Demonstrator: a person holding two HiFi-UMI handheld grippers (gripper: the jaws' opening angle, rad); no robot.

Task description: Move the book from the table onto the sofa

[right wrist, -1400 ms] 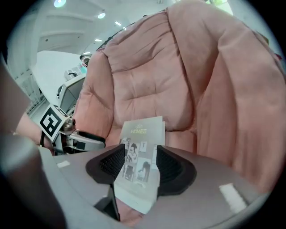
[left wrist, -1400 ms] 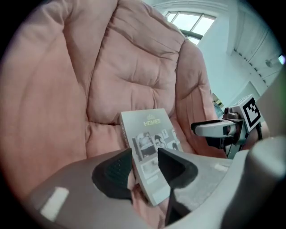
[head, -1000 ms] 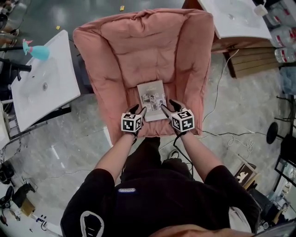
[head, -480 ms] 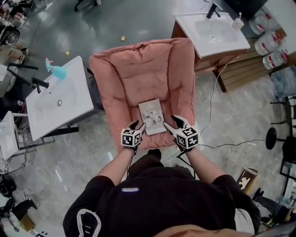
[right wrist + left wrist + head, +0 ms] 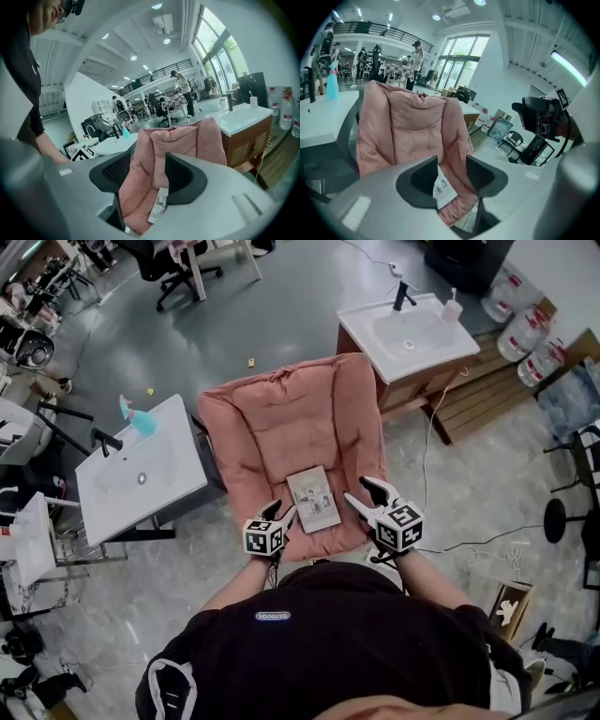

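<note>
The left gripper and the right gripper both have their jaws apart with nothing between the pads. Between the two, touching neither, the thin pale paperback book lies flat on the seat of the salmon-pink padded fabric sofa — near its front edge.

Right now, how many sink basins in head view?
2: left basin beside the sofa, right basin past its far right corner. Another may be cut off at the left edge.

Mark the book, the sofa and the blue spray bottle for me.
book (image 5: 313,500), head view, middle of its cover.
sofa (image 5: 281,420), head view, bare back cushion.
blue spray bottle (image 5: 142,423), head view, its body.
</note>
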